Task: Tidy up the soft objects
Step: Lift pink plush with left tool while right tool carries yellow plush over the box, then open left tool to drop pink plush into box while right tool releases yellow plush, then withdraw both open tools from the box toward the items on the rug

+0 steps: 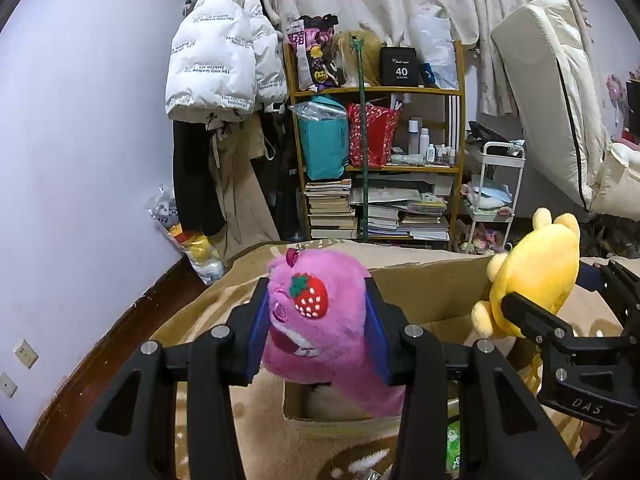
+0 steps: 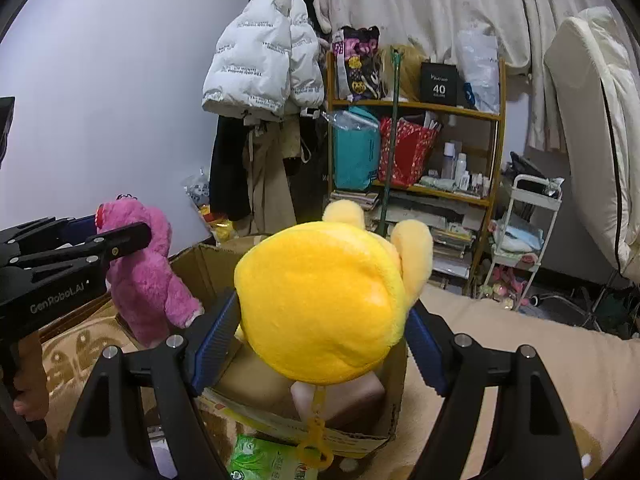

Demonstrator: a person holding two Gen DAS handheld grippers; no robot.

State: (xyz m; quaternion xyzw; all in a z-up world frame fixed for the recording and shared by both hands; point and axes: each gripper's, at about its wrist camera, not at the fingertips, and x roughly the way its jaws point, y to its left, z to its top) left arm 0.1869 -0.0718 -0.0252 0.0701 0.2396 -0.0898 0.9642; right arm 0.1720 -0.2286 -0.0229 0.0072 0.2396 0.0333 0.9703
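Observation:
My left gripper (image 1: pixel 318 322) is shut on a pink plush bear (image 1: pixel 324 332) with a red strawberry patch, held above an open cardboard box (image 1: pixel 432 292). The bear also shows in the right wrist view (image 2: pixel 146 272), with the left gripper (image 2: pixel 116 248) on it. My right gripper (image 2: pixel 320 320) is shut on a round yellow plush toy (image 2: pixel 320 304) with two ears and a yellow clip chain, held over the same box (image 2: pixel 200 268). The yellow toy shows at the right of the left wrist view (image 1: pixel 532 272), with the right gripper (image 1: pixel 520 312) on it.
The box sits on a beige patterned blanket (image 2: pixel 520 344) and holds brownish soft items (image 2: pixel 344 400). A green packet (image 2: pixel 260 460) lies in front of it. Behind stand a cluttered wooden shelf (image 1: pixel 376 92), hanging coats (image 1: pixel 224 48), a white cart (image 1: pixel 496 184) and a leaning mattress (image 1: pixel 552 92).

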